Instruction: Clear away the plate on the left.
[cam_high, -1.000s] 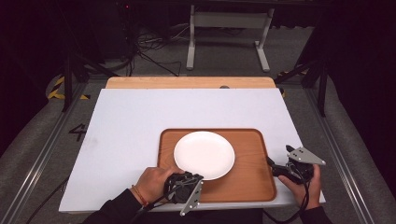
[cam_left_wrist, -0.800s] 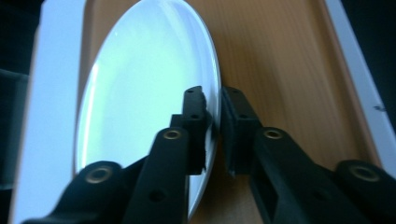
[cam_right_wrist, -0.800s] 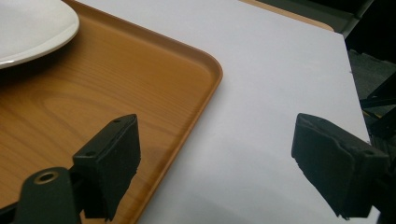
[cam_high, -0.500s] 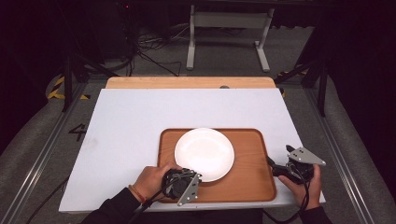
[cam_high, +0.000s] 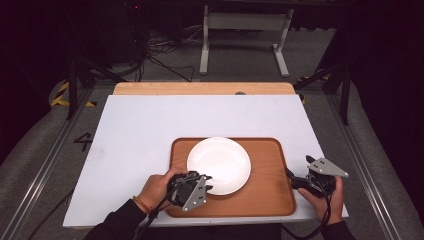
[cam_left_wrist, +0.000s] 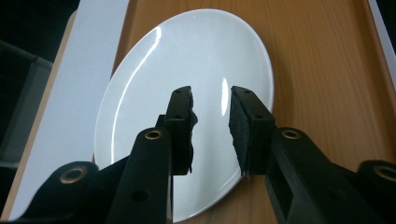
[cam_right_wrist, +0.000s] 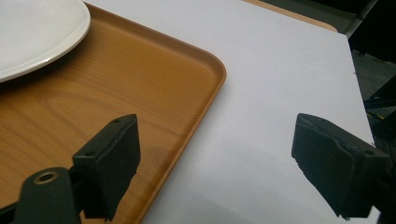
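- Plate (cam_high: 219, 165), white and empty, lies flat on the left half of the wooden tray (cam_high: 265, 175); we find no visible chips or load on it.
- Table top (cam_high: 150, 130), white, carries the tray near its front edge, where we note little margin before the drop.
- Tray sits square to that edge, its right rim running between the jaws of the right gripper (cam_right_wrist: 215, 172).
- Right gripper stands wide open, one jaw over the wood and one over the table, holding nothing.
- Left gripper (cam_left_wrist: 212, 121) hovers at the plate's near rim; its jaws have just been opening and now stand narrowly parted, with nothing clamped between them.
- Risk, in our judgement: the left pads (cam_left_wrist: 245, 126) remain close above the glazed surface, so a careless pull back could drag the rim and slide the plate across the tray.
- Risk: a right jaw closing crookedly on the rim could tip the tray and shift the plate.
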